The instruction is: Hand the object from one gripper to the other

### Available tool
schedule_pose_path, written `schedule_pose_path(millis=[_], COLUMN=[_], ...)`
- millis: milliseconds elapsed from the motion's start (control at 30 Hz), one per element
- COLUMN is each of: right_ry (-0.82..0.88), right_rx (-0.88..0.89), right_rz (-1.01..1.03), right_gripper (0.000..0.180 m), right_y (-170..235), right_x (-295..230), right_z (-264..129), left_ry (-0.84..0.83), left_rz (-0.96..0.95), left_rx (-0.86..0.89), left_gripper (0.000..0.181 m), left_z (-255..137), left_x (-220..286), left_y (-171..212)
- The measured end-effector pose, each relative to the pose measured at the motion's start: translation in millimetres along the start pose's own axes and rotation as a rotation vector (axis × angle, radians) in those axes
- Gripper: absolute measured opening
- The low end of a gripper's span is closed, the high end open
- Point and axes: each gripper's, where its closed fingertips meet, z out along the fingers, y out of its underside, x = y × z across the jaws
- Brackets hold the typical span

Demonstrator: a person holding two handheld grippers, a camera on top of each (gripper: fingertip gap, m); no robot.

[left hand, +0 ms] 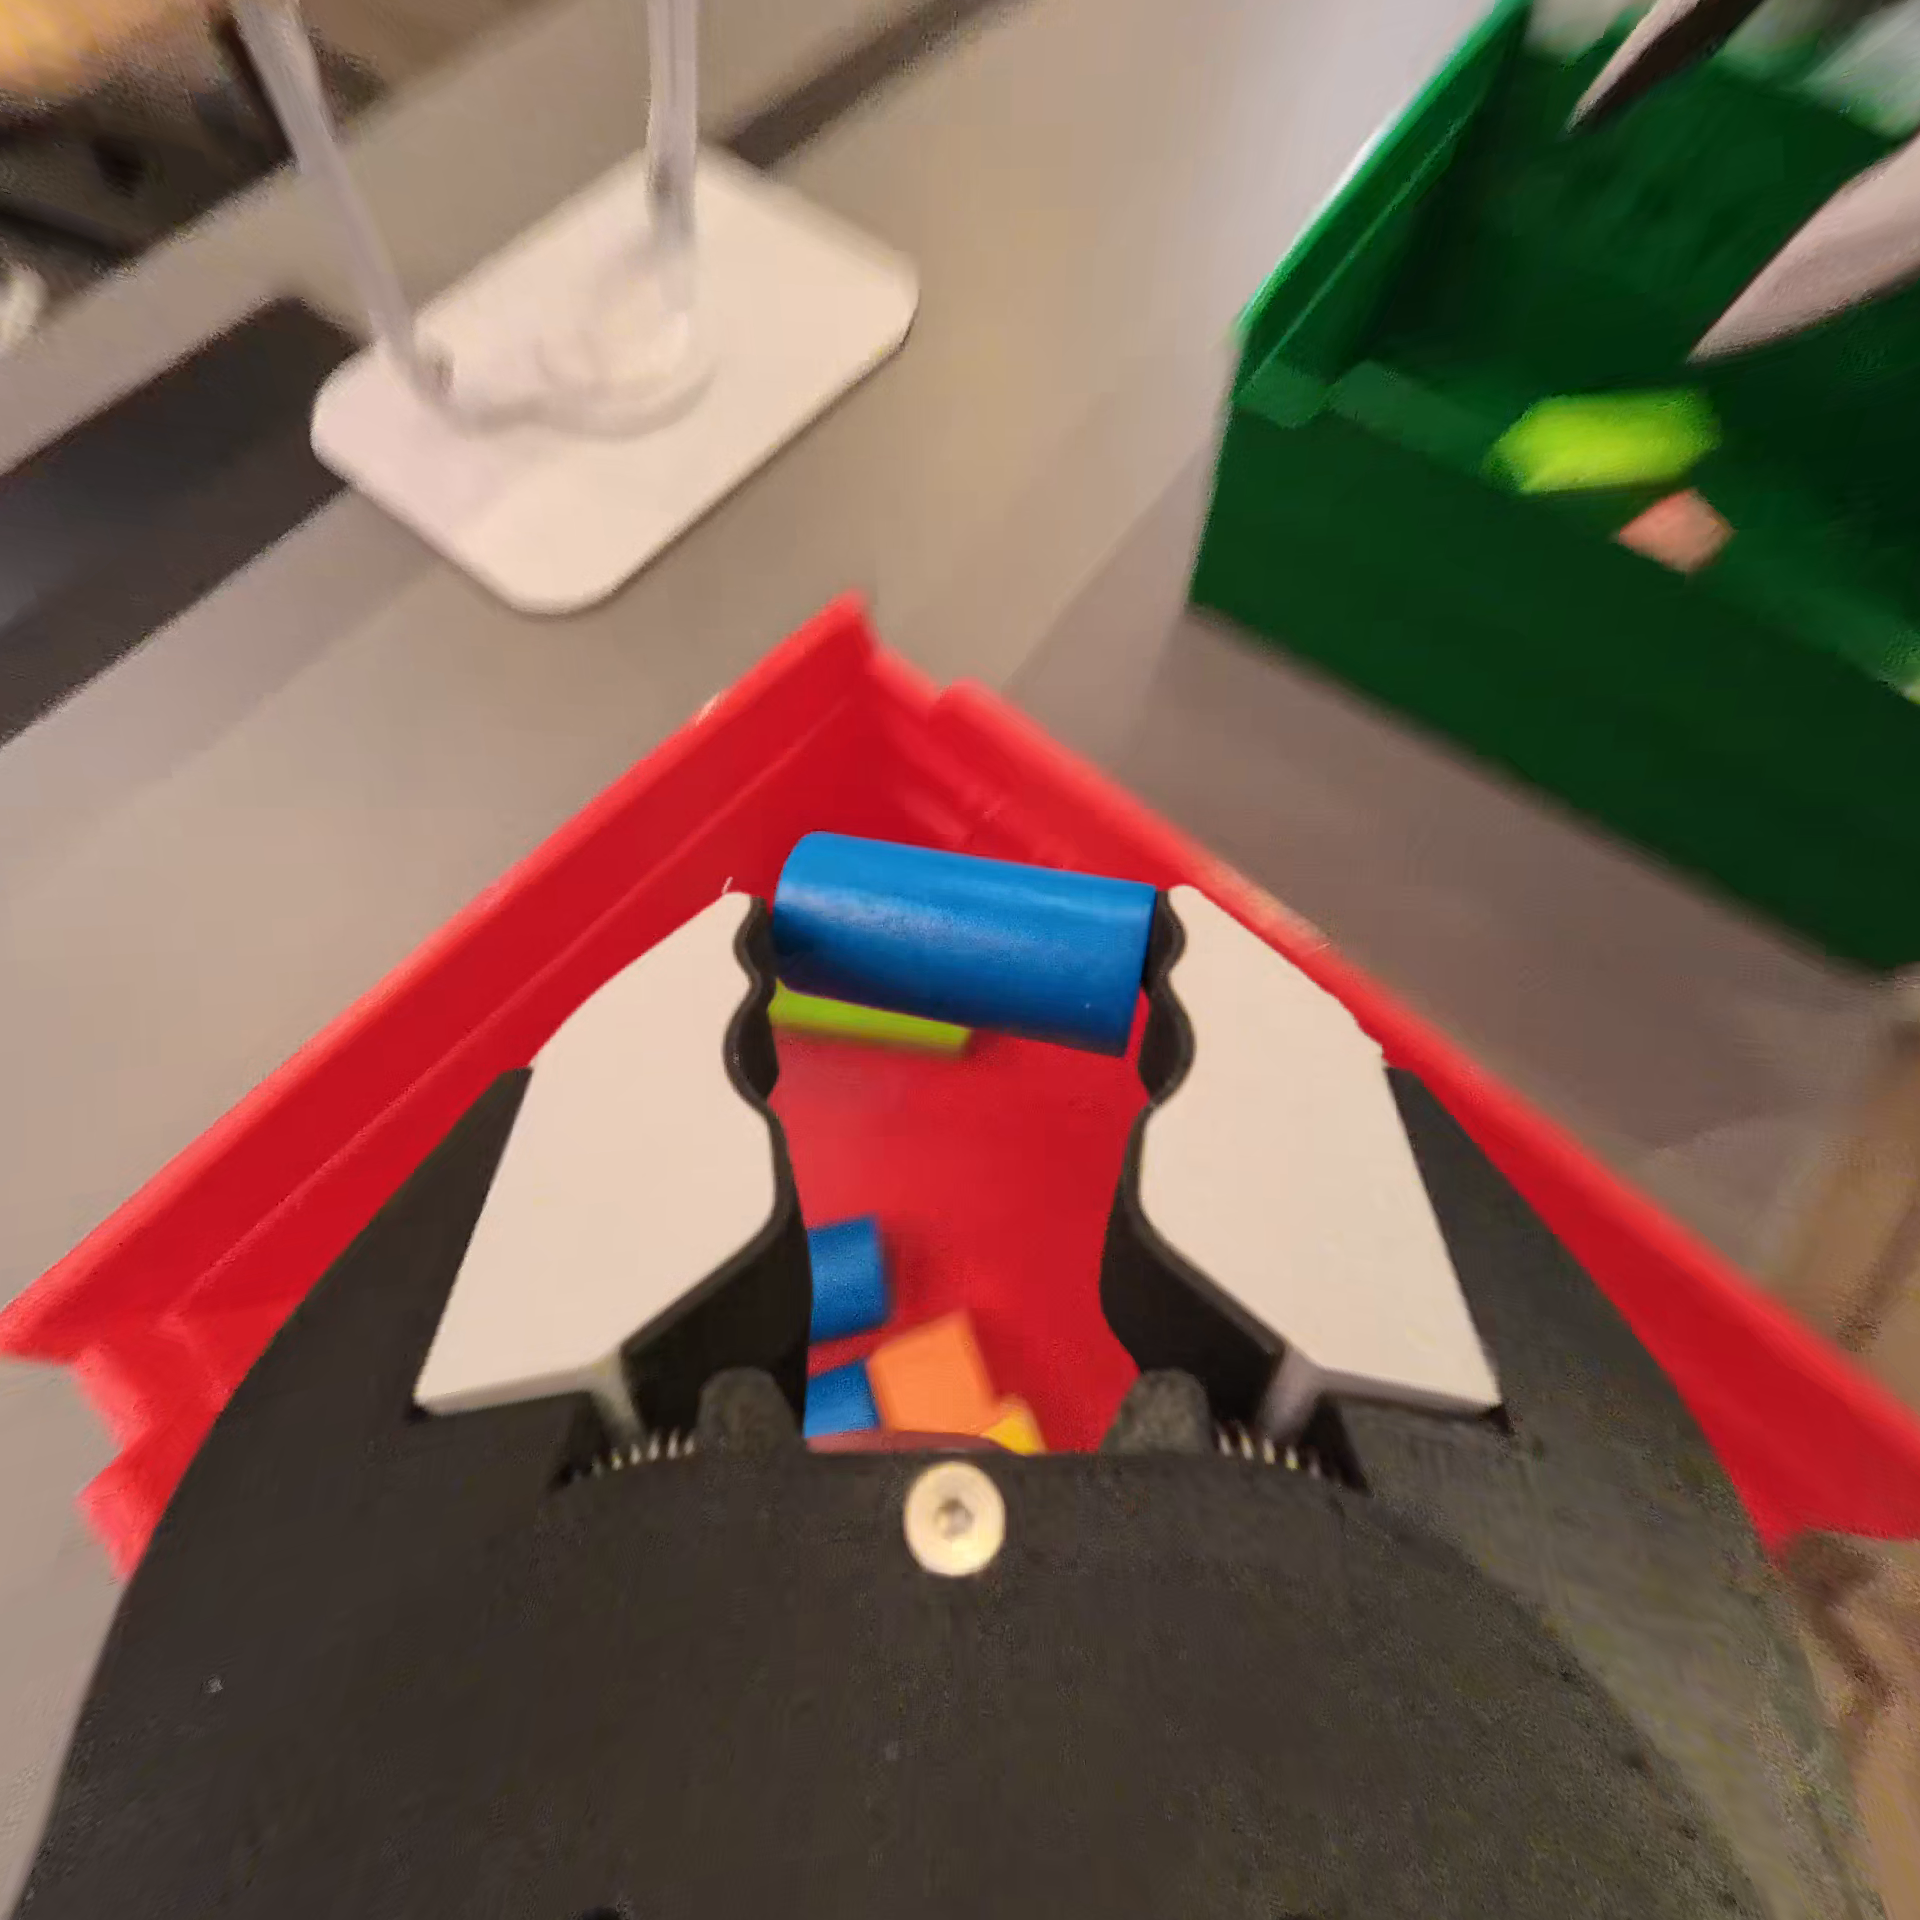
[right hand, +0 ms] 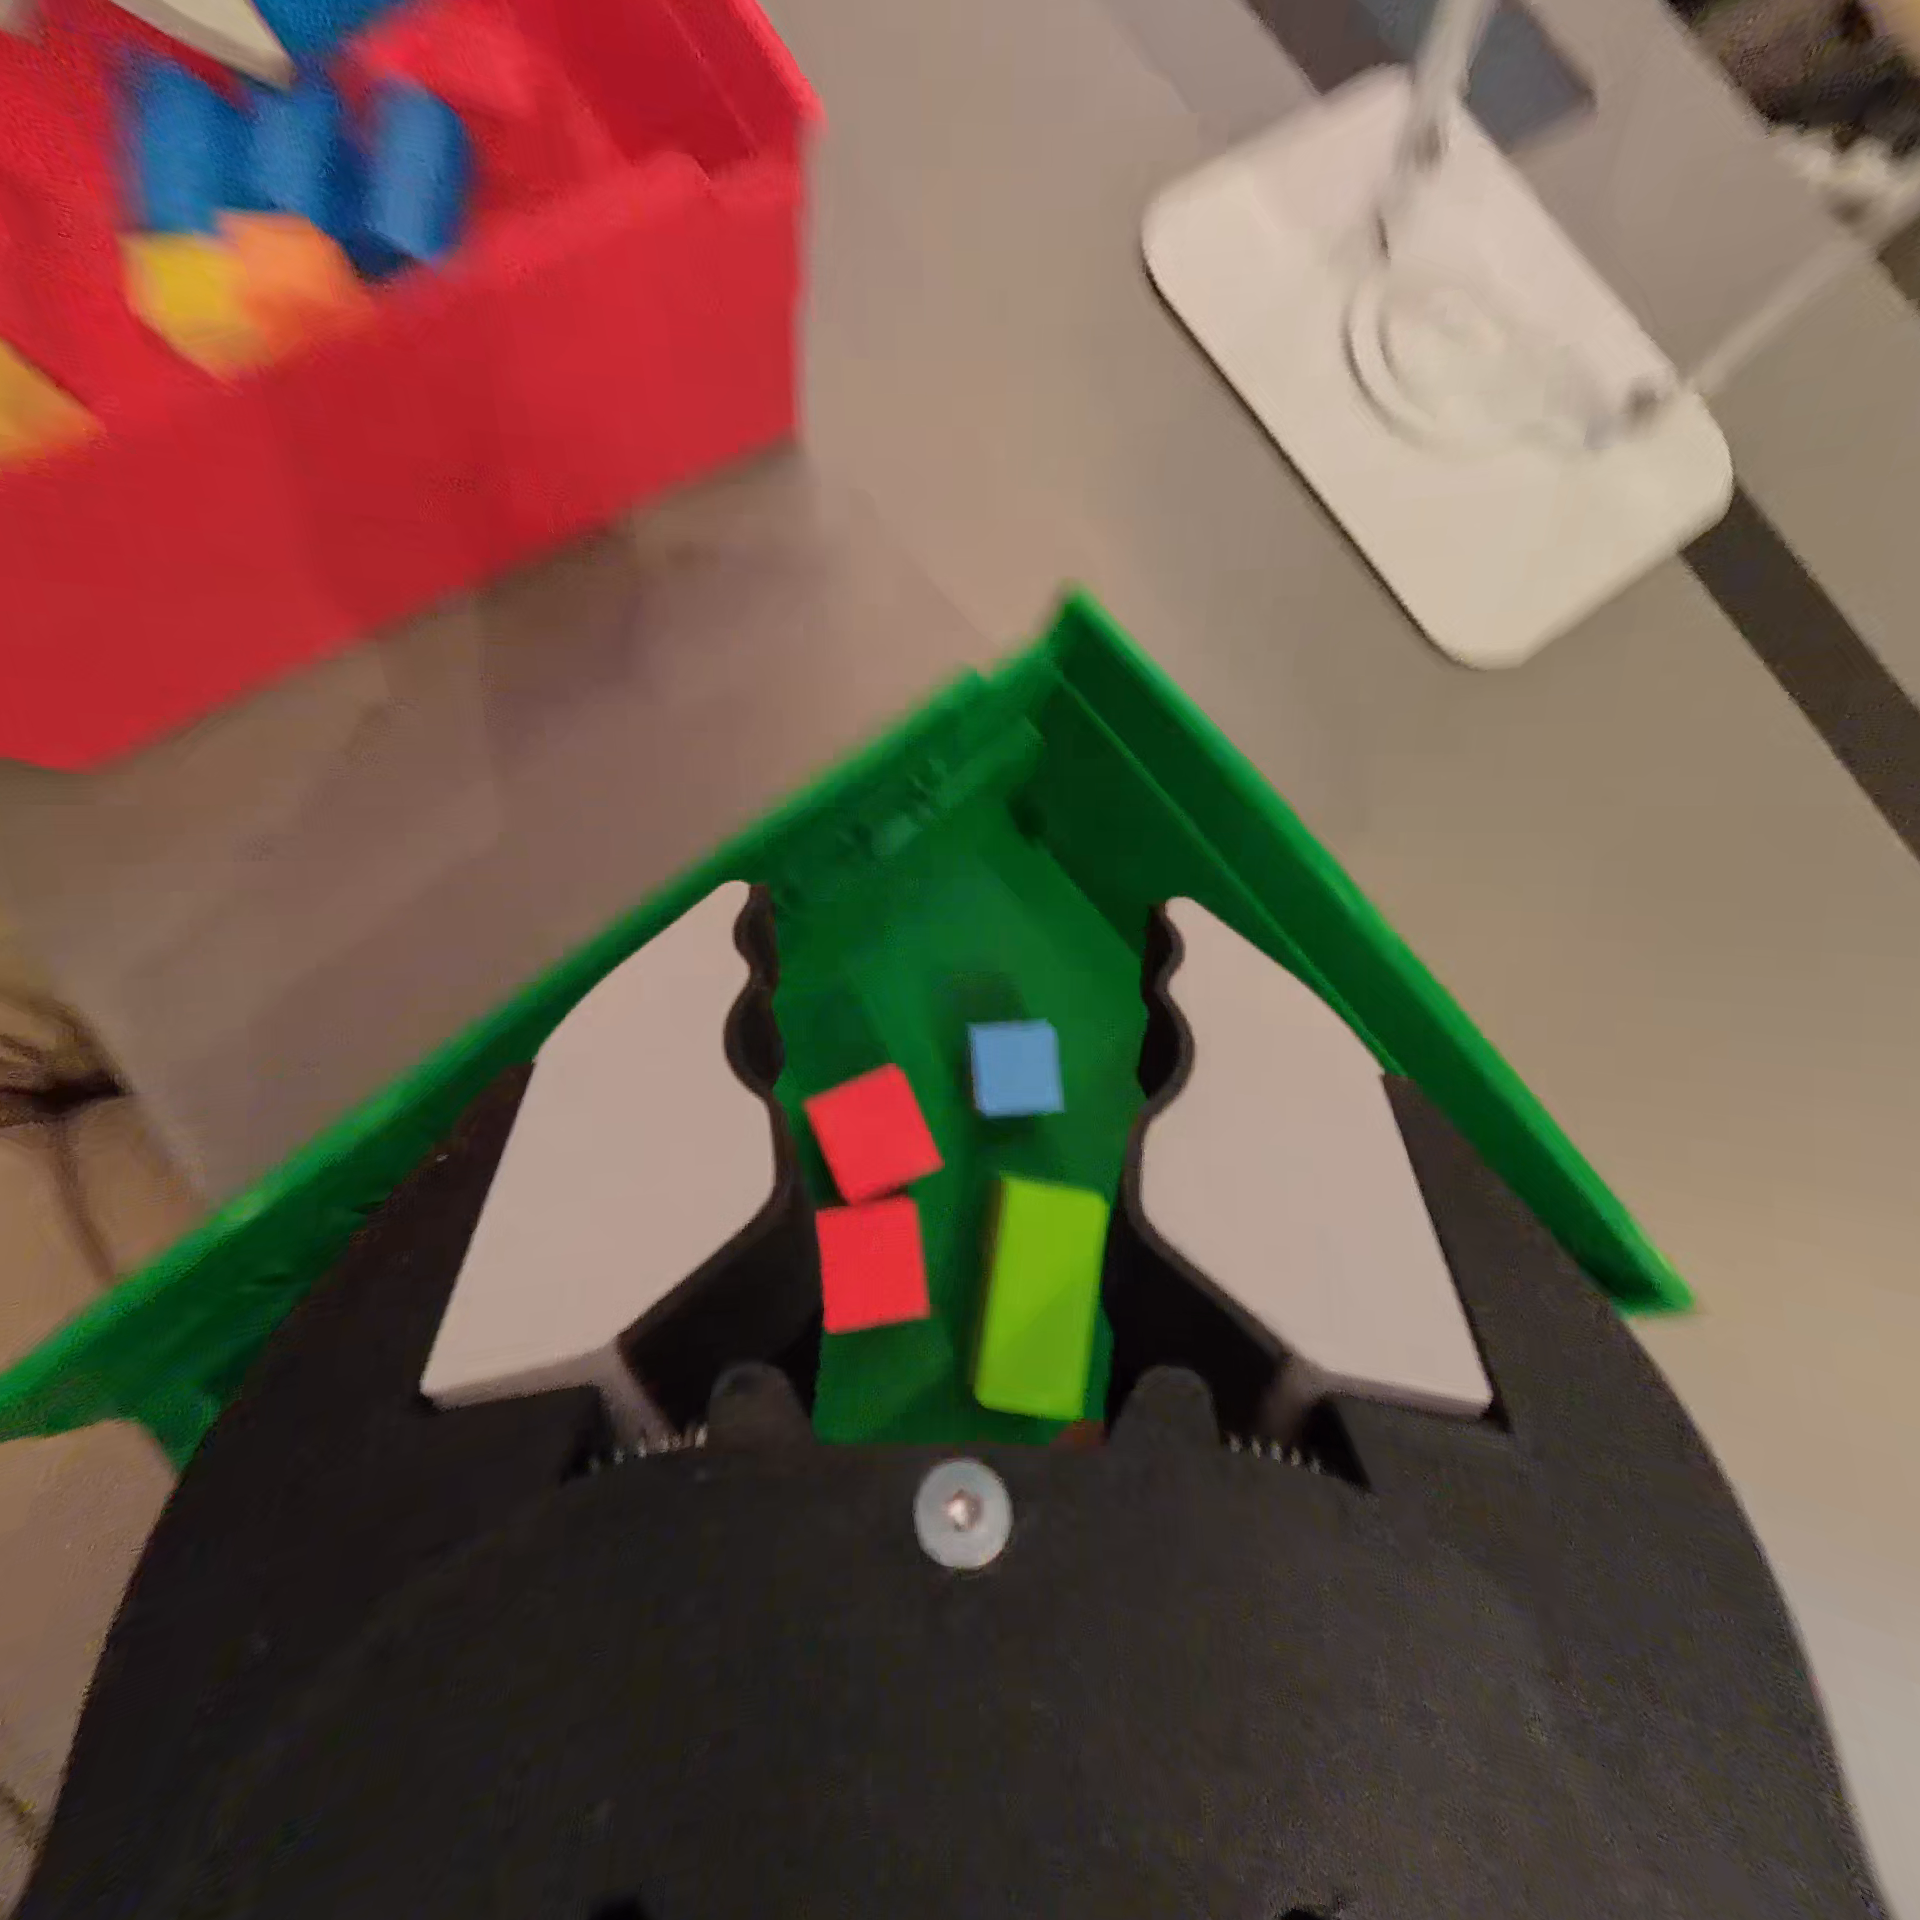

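Observation:
My left gripper [left hand: 961,940] is shut on a blue cylinder [left hand: 961,940], held crosswise between its fingertips above the red bin [left hand: 582,883]. Below it in the red bin lie a lime block [left hand: 873,1023], more blue cylinders [left hand: 847,1283] and an orange block [left hand: 930,1371]. My right gripper [right hand: 956,966] is open and empty above the green bin [right hand: 1299,894]. Under it lie two red cubes [right hand: 871,1132], a blue cube [right hand: 1015,1068] and a lime block [right hand: 1039,1294]. The right gripper's fingers [left hand: 1808,260] show blurred at the top right of the left wrist view, over the green bin [left hand: 1507,665].
The two bins stand side by side on a grey table [left hand: 312,727]. A white stand base [left hand: 623,416] with clear posts sits behind them; it also shows in the right wrist view [right hand: 1455,364]. The red bin [right hand: 416,416] is at the upper left of the right wrist view. Between my right fingertips and the blue cube [right hand: 1015,1068] there is roughly 11 centimetres. The orange block [left hand: 930,1371] lies some 12 centimetres from my left tips, 30 centimetres from my right tips. My right wrist view [right hand: 304,267] looks at it from another angle.

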Motion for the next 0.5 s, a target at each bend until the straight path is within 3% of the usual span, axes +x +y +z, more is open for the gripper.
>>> schedule_pose_path(millis=[233, 433, 500], right_ry=[-0.406, -0.419, -0.419], right_rx=[0.422, 0.582, 0.597], right_rz=[0.011, 0.0, -0.003], right_gripper=[0.088, 0.09, 0.082], right_y=[-87.4, -113.0, -113.7], right_x=[-101.8, -123.3, -121.8], right_z=[-21.3, -32.9, -36.5], left_ry=[0.335, 0.516, 0.549], left_rz=[-0.115, -0.161, -0.176], left_rx=[0.523, 0.653, 0.674], left_gripper=[0.068, 0.068, 0.068], left_z=[-63.0, -66.4, -65.8], left_x=[88.3, 146.4, 154.8], left_y=[-96.0, -122.0, -124.5])
